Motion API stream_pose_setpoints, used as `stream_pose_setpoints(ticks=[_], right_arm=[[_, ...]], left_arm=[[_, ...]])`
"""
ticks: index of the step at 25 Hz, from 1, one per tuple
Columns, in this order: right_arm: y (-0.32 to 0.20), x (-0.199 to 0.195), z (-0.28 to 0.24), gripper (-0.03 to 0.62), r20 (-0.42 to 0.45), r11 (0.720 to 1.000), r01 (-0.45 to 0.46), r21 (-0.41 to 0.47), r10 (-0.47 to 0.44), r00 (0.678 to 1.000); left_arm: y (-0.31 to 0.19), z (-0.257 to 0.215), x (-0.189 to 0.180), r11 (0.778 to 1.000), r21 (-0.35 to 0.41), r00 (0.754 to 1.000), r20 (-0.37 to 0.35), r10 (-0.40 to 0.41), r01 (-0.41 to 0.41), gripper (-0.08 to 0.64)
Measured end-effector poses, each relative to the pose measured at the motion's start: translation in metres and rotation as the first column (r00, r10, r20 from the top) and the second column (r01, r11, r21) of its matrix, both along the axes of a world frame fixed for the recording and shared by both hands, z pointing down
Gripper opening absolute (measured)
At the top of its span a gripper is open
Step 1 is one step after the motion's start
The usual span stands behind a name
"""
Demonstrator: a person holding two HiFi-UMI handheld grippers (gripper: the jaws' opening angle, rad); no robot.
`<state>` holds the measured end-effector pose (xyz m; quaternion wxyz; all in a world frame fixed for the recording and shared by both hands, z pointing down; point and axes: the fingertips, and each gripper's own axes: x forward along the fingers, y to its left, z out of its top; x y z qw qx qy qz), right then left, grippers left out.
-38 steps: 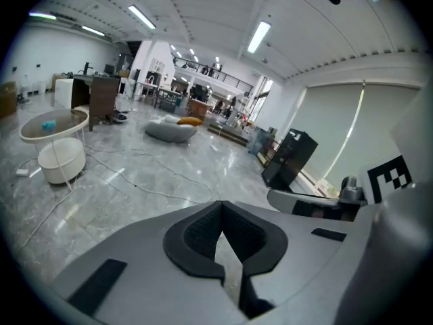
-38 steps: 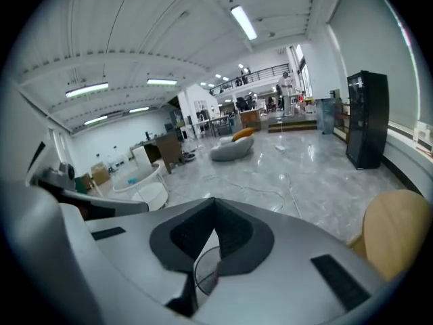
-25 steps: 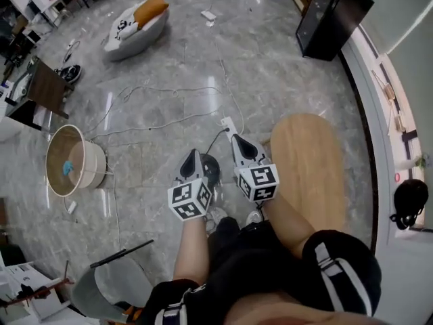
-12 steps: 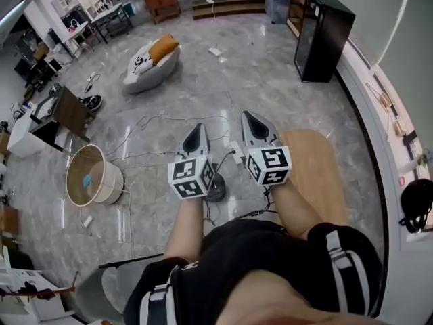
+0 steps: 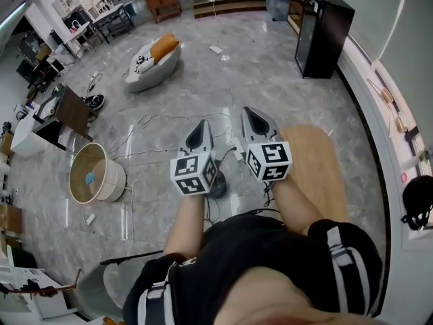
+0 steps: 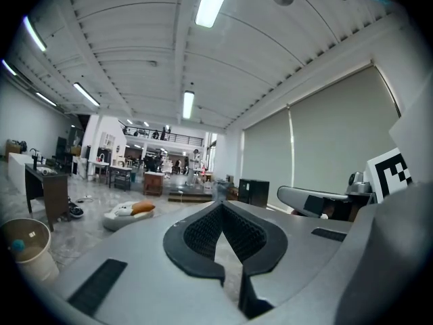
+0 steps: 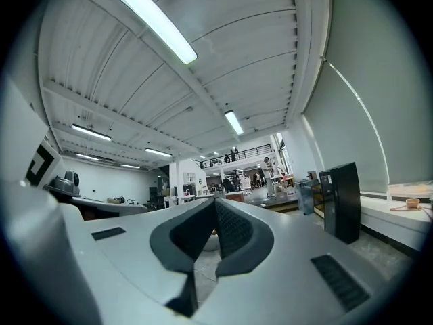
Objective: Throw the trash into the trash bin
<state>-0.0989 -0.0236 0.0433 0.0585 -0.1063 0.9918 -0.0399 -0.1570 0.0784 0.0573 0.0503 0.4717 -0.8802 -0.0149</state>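
Hovering in head view: left tongs [image 5: 199, 128], right tongs [image 5: 249, 116], both closed, empty; trash bin [image 5: 115, 181] on floor [image 5: 270, 80] well left, blue scrap [image 5: 88, 179] inside. Left gripper view: jaws together, trash bin [image 6: 34, 266] low-left. Right gripper view: jaws together, nothing between. Step: likely between throws; next: seek further trash.

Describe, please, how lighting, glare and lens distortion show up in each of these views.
Head view: the glossy floor carries pale reflections, and the fisheye bows the right-hand wall. Left gripper view: black vignette at the corners, ceiling light blown out. Right gripper view: same vignette, ceiling ribs curve, the strip light glares.
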Motion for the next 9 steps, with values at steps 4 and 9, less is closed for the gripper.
stream_pose_setpoints(ticks=[4,9], right_arm=[[-0.0037,0.0026,0.0049,0.011,-0.002,1.000,-0.002,-0.003,0.002,1.000],[-0.0055,0.0007,0.0068,0.011,-0.002,1.000,0.002,-0.010,-0.002,1.000]], left_arm=[[-0.0039,0.0081,0.0047,1.000,-0.014,1.000,-0.008,-0.001,0.000,0.005],[-0.0047,0.0085,0.0010,1.000,-0.023,1.000,-0.014,-0.006,0.006,0.005]])
